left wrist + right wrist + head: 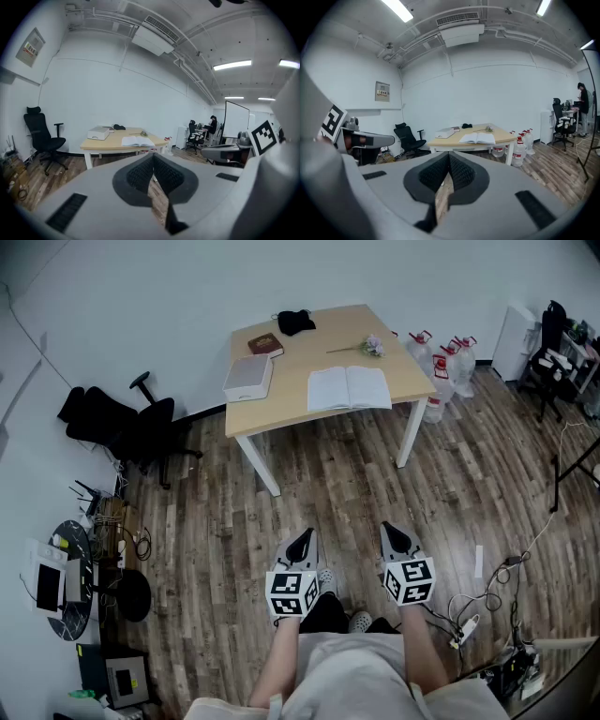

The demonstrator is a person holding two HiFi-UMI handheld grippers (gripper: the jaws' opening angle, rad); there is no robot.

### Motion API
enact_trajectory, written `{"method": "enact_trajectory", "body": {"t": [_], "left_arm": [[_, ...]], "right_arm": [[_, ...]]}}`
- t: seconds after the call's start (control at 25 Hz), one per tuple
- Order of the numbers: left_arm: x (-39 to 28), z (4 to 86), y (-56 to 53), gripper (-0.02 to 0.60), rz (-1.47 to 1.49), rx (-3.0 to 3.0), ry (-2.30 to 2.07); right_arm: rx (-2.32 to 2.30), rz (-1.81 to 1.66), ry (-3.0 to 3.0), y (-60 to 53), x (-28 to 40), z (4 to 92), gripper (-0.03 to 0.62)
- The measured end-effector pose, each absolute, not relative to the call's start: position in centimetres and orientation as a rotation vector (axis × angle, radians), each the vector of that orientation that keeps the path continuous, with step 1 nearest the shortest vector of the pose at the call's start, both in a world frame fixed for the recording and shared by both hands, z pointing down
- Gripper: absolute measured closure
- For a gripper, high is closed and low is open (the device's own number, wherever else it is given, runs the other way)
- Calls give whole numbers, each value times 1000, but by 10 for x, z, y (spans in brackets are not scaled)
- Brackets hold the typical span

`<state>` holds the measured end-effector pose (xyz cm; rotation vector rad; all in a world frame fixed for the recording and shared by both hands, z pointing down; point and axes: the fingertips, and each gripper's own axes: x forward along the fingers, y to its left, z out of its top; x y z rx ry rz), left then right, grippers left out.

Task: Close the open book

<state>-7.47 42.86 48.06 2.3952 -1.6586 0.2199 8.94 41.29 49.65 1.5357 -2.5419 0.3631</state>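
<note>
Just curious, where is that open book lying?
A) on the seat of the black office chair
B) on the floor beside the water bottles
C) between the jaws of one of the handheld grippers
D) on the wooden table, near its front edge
D: the open book lies flat, pages up, on the wooden table, close to its front edge.

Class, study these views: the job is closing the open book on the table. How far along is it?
Done: nothing; the book lies open at the front edge of the table. In hand: the left tool and right tool are shut, empty, over the floor, short of the table. Left: approach, then fold one half over.
</note>
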Motion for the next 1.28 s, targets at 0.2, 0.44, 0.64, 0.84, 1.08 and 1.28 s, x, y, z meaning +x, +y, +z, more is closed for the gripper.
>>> {"method": "enact_trajectory", "body": {"t": [0.2,0.44,0.64,0.84,1.08,1.28], "left_arm": [[-64,490,447,560,271,2396,-1635],[-43,503,461,558,335,2410,-1616],[-43,500,464,554,359,2408,-1635],[-47,500,460,447,350,2384,-1652],[-51,514,437,417,360,2357,-1642],[-53,515,402,417,310,2339,-1634]], "right_arm": [[1499,318,-2540,435,89,496,588],[1594,338,-2523,442,116,495,588],[1556,352,-2559,447,115,491,585],[1486,361,-2544,452,111,501,525],[1400,358,-2519,437,107,514,461],[1377,369,-2479,413,111,520,433]]}}
